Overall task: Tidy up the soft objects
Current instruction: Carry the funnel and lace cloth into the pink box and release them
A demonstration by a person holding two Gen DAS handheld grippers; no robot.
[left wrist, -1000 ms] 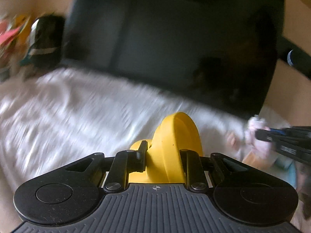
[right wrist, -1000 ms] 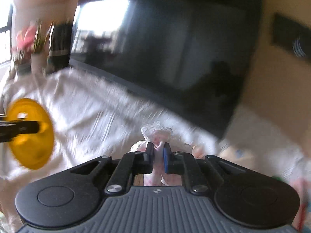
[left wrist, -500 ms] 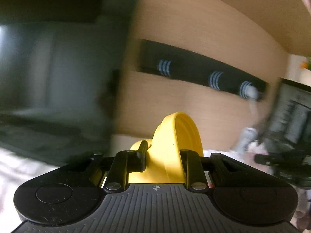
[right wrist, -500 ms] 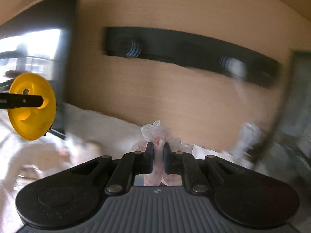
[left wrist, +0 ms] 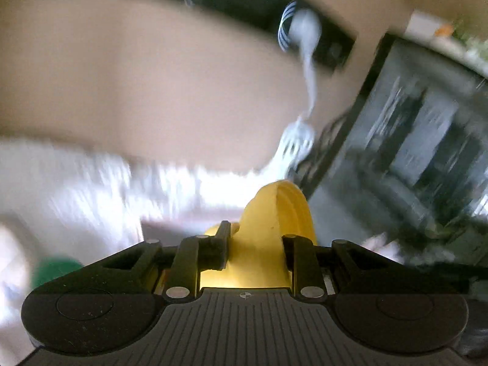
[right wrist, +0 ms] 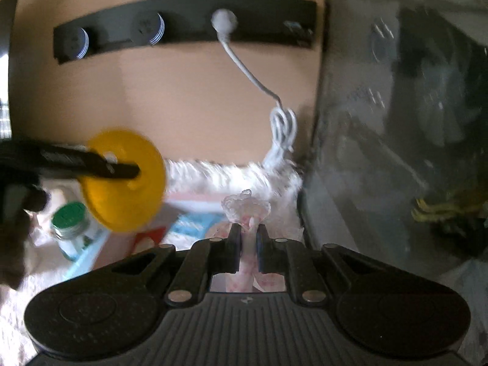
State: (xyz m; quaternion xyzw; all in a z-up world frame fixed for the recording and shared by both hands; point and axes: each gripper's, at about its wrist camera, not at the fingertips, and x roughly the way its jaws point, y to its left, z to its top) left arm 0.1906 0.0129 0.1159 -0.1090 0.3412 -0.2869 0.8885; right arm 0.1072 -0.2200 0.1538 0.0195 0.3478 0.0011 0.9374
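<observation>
My left gripper (left wrist: 255,238) is shut on a yellow soft disc (left wrist: 274,213), seen edge-on between the fingers. In the right wrist view the same disc (right wrist: 122,180) shows face-on at the left, held in the air by the left gripper (right wrist: 128,169). My right gripper (right wrist: 247,238) is shut on a pink-and-white packet in clear wrap (right wrist: 247,210), gripped at its gathered top. Both grippers are above a white fluffy cloth (right wrist: 231,177).
A beige wall carries a black socket strip (right wrist: 183,27) with a white plug and coiled cable (right wrist: 282,125). A dark glass-fronted appliance (right wrist: 396,122) stands at the right. A green-lidded jar (right wrist: 71,225) and a light blue box (right wrist: 195,225) lie below the disc.
Both views have swung right, from the dark TV screen to the socket strip and the glass-fronted appliance. Both grippers keep their hold on the disc and the packet.
</observation>
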